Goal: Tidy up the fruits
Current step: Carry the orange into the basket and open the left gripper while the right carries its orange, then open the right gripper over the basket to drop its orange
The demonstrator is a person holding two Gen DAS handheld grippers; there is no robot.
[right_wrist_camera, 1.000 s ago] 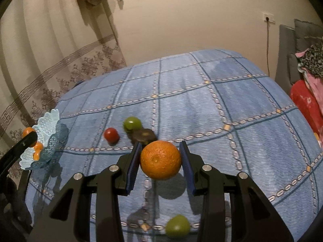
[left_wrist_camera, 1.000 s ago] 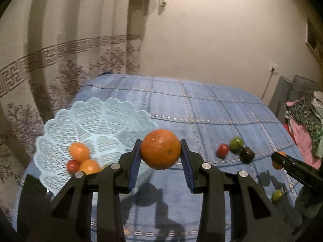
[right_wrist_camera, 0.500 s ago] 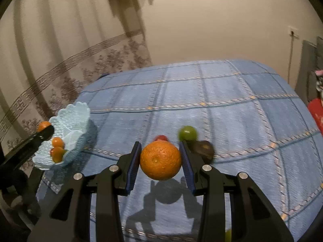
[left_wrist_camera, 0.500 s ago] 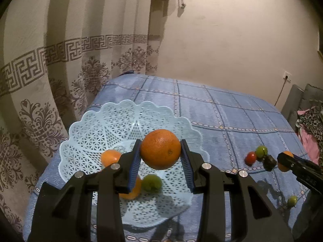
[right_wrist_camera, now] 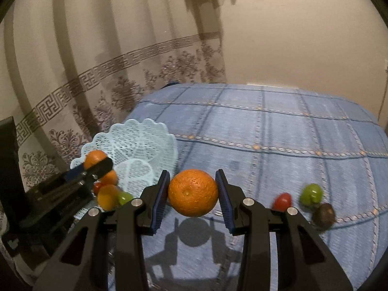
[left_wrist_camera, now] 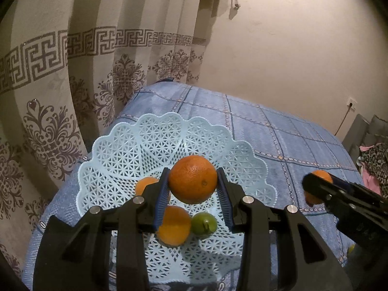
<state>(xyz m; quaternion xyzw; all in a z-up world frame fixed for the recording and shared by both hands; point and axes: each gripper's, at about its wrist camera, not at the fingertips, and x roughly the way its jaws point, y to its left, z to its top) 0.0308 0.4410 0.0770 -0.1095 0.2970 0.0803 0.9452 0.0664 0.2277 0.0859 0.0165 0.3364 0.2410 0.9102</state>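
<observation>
My left gripper [left_wrist_camera: 193, 191] is shut on an orange [left_wrist_camera: 192, 180] and hovers over the pale blue lattice basket [left_wrist_camera: 116, 169]. Inside the basket lie two smaller oranges [left_wrist_camera: 174, 225] and a green fruit [left_wrist_camera: 204, 223]. My right gripper [right_wrist_camera: 193, 194] is shut on a second orange [right_wrist_camera: 193, 192] above the blue bedspread, to the right of the basket [right_wrist_camera: 145, 140]. The left gripper [right_wrist_camera: 97, 167] with its orange shows at the left of the right wrist view. A red tomato [right_wrist_camera: 282, 200], a green fruit [right_wrist_camera: 311, 193] and a dark fruit [right_wrist_camera: 323, 214] lie on the bedspread to the right.
The blue checked bedspread [right_wrist_camera: 278, 131] covers the bed. A patterned curtain [left_wrist_camera: 72, 77] hangs close behind the basket on the left. The beige wall [left_wrist_camera: 291, 48] has a socket [left_wrist_camera: 351, 103]. Clothes [left_wrist_camera: 375, 162] lie at the far right.
Both grippers have swung left with their oranges. The left one now sits above the basket, and the right one has come nearer to it, leaving the loose fruits to its right.
</observation>
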